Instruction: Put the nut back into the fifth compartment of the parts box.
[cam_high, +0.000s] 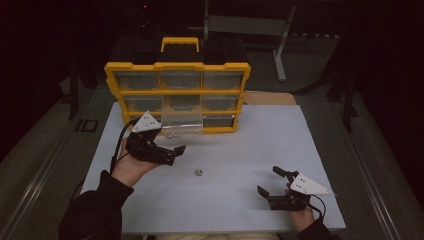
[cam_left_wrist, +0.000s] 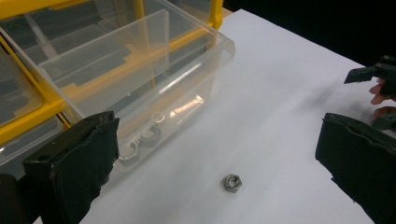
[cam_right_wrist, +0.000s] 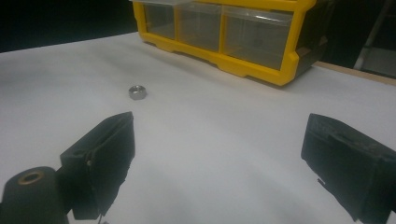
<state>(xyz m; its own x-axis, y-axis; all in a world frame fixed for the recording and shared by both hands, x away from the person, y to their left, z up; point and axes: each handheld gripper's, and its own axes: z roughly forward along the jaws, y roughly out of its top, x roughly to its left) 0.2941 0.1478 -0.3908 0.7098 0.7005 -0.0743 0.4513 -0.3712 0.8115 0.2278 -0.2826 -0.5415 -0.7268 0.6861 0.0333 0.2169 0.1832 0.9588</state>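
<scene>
The right gripper looks out over a white desk, its two black fingers spread wide apart with nothing between them. A small metal nut lies flat on the desk beyond the left-hand finger, well apart from it. Farther back stands a yellow organizer with clear drawers, all of those in sight pushed in. Its base rests on the desk. The background around it is dark.
</scene>
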